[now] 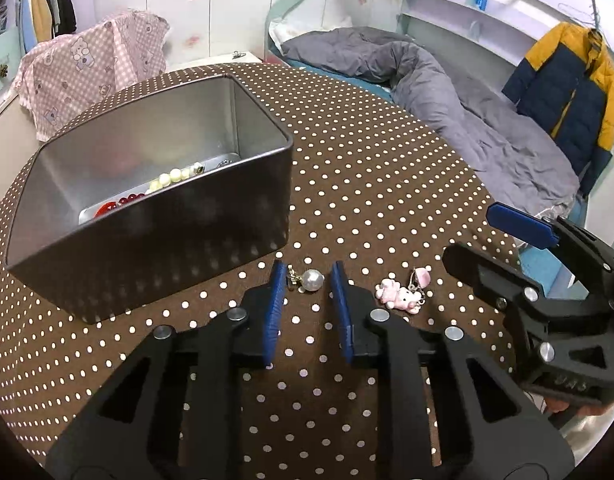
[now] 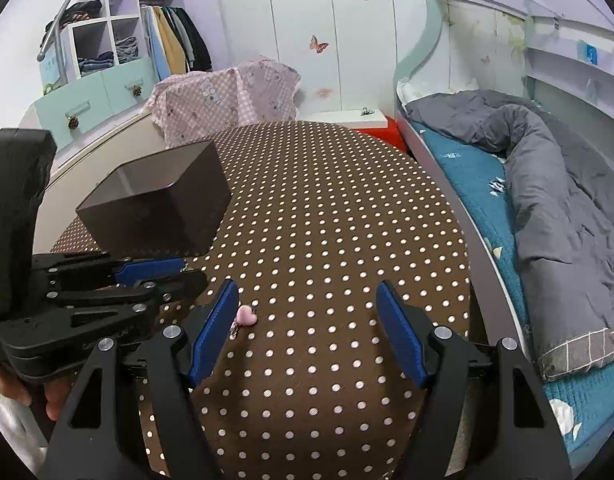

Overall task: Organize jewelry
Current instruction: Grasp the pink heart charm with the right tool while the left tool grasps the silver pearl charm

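Polka-dot tablecloth (image 1: 387,168) beside a bed; left gripper (image 1: 307,276) parted around pearl earring (image 1: 312,280), just in front of metal tin (image 1: 147,236).

Best closed gently on the pearl, not the tiny clasp, then lifted clear of the tin's near wall before dropping among the beads (image 1: 171,178). Right gripper (image 2: 307,304) wide apart, holding nothing, pink heart charm (image 2: 246,315) by its left finger. Tin's contents mostly hidden by the wall; pink figure charm (image 1: 401,296) hard to make out.
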### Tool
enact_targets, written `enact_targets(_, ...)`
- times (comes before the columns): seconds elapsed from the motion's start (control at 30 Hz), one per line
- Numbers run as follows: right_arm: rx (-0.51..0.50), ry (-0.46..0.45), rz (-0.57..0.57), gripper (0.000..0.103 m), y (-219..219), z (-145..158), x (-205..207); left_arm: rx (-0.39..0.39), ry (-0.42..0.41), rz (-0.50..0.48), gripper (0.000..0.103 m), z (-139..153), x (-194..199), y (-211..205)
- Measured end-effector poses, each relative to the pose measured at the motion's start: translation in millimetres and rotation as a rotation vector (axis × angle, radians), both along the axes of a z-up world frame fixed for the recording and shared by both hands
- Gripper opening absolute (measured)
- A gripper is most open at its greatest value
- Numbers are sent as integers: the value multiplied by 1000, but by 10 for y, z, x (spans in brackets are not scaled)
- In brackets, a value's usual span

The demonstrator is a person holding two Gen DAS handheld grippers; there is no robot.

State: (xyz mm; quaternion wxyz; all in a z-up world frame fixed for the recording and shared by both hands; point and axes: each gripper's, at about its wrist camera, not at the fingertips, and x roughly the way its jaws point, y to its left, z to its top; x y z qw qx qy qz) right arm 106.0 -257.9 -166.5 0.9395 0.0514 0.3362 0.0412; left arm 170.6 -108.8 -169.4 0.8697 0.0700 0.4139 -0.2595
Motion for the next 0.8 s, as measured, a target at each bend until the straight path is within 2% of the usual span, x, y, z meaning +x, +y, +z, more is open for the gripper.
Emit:
enact_targets(0.1, 0, 11, 9, 67, 21, -14, -9, -3, 4, 7, 19, 2, 20, 9)
enact_targets(0.2, 11, 25, 23, 55, 46, -14, -15, -8, 8, 6, 19, 4, 27, 30)
enact_targets(0.3, 11, 32, 33, 48, 85, -23, -17, 3, 1, 7, 18, 13, 24, 13)
enact_targets(0.63, 4, 58, 96, 32, 300, -47, 70, 5, -5, 21, 18, 33, -47, 94)
enact_targets(0.8, -2, 63, 130, 13, 398, -66, 105, -5, -2, 26, 18, 41, -96, 143)
